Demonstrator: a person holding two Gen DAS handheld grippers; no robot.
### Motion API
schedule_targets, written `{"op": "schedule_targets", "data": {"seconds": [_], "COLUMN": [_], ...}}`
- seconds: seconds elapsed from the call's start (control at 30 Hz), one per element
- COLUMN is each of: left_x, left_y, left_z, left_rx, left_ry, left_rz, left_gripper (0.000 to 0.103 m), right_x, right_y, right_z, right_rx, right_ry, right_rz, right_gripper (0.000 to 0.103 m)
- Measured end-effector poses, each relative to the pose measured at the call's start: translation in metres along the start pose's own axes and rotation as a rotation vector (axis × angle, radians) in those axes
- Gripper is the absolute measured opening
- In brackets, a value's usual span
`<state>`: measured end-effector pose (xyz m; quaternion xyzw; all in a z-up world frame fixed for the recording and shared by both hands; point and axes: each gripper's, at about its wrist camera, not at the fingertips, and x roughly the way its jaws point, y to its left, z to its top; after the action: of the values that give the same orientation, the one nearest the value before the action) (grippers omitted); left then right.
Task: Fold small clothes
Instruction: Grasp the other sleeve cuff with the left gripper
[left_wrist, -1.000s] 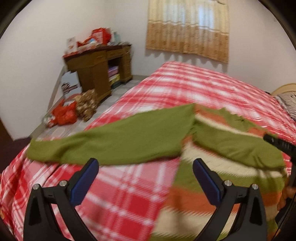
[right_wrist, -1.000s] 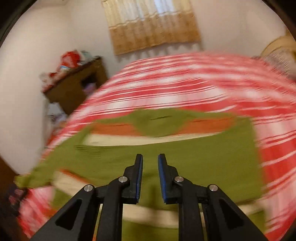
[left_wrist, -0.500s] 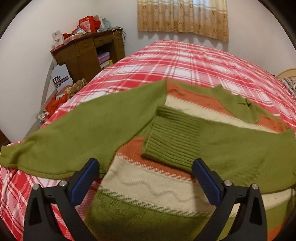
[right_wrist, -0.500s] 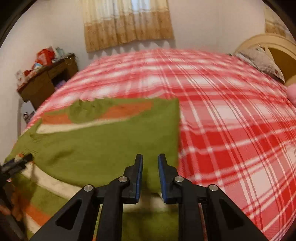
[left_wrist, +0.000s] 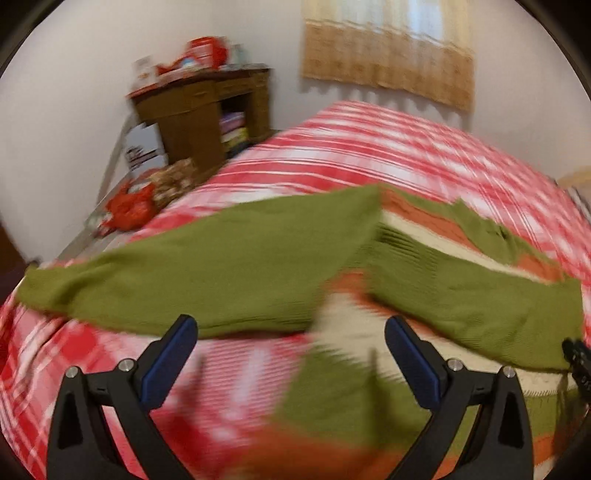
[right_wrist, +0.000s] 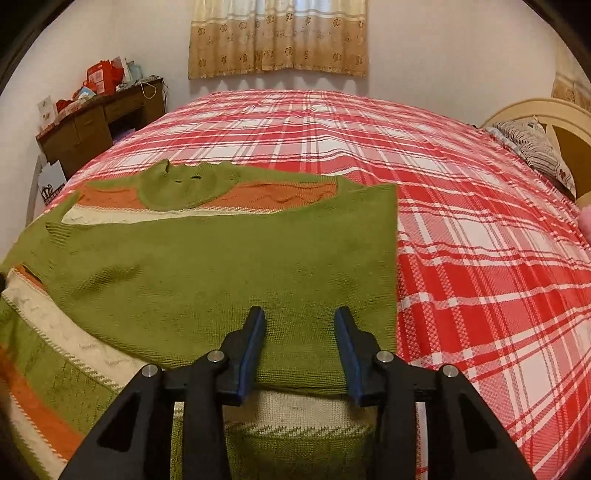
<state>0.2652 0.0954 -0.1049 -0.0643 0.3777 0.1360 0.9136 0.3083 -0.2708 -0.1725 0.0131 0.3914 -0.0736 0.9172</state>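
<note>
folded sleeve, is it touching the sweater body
Touching: in the right wrist view the folded sleeve lies flat across the sweater body, no gap.

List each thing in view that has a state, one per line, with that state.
Sweater: flat on the bed, partly folded.
Right sleeve: folded across the body.
Left sleeve: spread sideways, unfolded.
Right gripper: open, jaws just widened, above the folded sleeve's hem.
Left gripper: wide open, holding nothing.
Curtain: drawn.
Plaid bedspread: spread smooth.
</note>
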Motion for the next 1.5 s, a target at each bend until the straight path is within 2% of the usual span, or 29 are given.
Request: {"op": "schedule_targets", "data": {"seconds": [0.03, 0.1, 0.17, 0.27, 0.37, 0.43, 0.5, 0.57, 0.6, 0.63, 0.67, 0.7, 0.73, 0.8, 0.9, 0.97, 1.03, 1.13, 1.23, 1.33, 1.5], "left_x": [-0.002, -0.008, -0.012, -0.004, 0.004, 0.008, 0.018, 0.03, 0.039, 0.044, 0.052, 0.051, 0.052, 0.056, 0.058, 0.056, 0.053, 0.047, 0.033, 0.006, -0.03], "left_y": [0.014, 0.056, 0.107, 0.169, 0.221, 0.241, 0.261, 0.269, 0.273, 0.272, 0.274, 0.266, 0.263, 0.259, 0.262, 0.265, 0.266, 0.257, 0.237, 0.195, 0.123], "left_z": [0.002, 0.006, 0.013, 0.019, 0.018, 0.015, 0.013, 0.012, 0.012, 0.012, 0.011, 0.015, 0.017, 0.018, 0.016, 0.014, 0.016, 0.025, 0.038, 0.055, 0.068], "left_rx": [-0.028, -0.116, -0.231, -0.372, -0.508, -0.57, -0.635, -0.663, -0.674, -0.678, -0.678, -0.648, -0.627, -0.615, -0.598, -0.588, -0.571, -0.528, -0.462, -0.361, -0.203], "left_ry": [-0.003, -0.025, -0.041, 0.002, 0.026, 0.038, 0.059, 0.083, 0.107, 0.125, 0.149, 0.132, 0.12, 0.119, 0.089, 0.069, 0.054, 0.025, -0.057, -0.168, -0.292], "left_rz": [0.019, 0.107, 0.229, 0.362, 0.443, 0.455, 0.437, 0.428, 0.415, 0.404, 0.401, 0.433, 0.44, 0.436, 0.454, 0.435, 0.419, 0.398, 0.378, 0.345, 0.251], "left_gripper": [0.103, 0.103, 0.103, 0.103, 0.102, 0.1, 0.099, 0.094, 0.086, 0.072, 0.071, 0.066, 0.054, 0.049, 0.034, 0.024, 0.01, 0.01, 0.009, 0.009, 0.009], "right_x": [-0.001, -0.001, -0.001, -0.001, -0.001, -0.001, -0.001, -0.001, -0.001, -0.001, -0.001, -0.001, -0.001, -0.001, -0.001, -0.001, -0.001, -0.001, -0.001, -0.001, -0.001], "right_y": [-0.001, 0.0, 0.0, 0.0, 0.001, 0.002, 0.002, 0.002, 0.002, 0.002, 0.003, 0.002, 0.003, 0.003, 0.003, 0.003, 0.003, 0.003, 0.003, 0.003, 0.001], "right_z": [0.0, -0.002, -0.001, -0.001, -0.001, -0.001, -0.001, -0.001, -0.001, -0.001, -0.001, -0.001, -0.001, -0.001, -0.001, -0.001, -0.001, -0.001, -0.001, -0.001, -0.001], "right_rx": [0.005, 0.006, 0.003, -0.004, -0.002, -0.003, -0.006, -0.01, -0.011, -0.011, -0.011, -0.012, -0.012, -0.013, -0.013, -0.013, -0.012, -0.01, -0.01, -0.007, 0.005], "right_ry": [-0.001, -0.001, -0.001, -0.001, -0.001, -0.001, -0.001, -0.001, -0.001, -0.002, -0.002, -0.002, -0.002, -0.003, -0.003, -0.003, -0.003, -0.004, -0.004, -0.004, -0.008], "right_rz": [0.007, 0.009, 0.005, -0.004, -0.002, -0.004, -0.009, -0.016, -0.017, -0.019, -0.02, -0.021, -0.022, -0.024, -0.024, -0.024, -0.022, -0.021, -0.021, -0.018, -0.005], "right_gripper": [0.042, 0.042, 0.042, 0.042, 0.043, 0.043, 0.043, 0.043, 0.043, 0.043, 0.043, 0.043, 0.044, 0.044, 0.044, 0.044, 0.044, 0.044, 0.044, 0.044, 0.044]}}
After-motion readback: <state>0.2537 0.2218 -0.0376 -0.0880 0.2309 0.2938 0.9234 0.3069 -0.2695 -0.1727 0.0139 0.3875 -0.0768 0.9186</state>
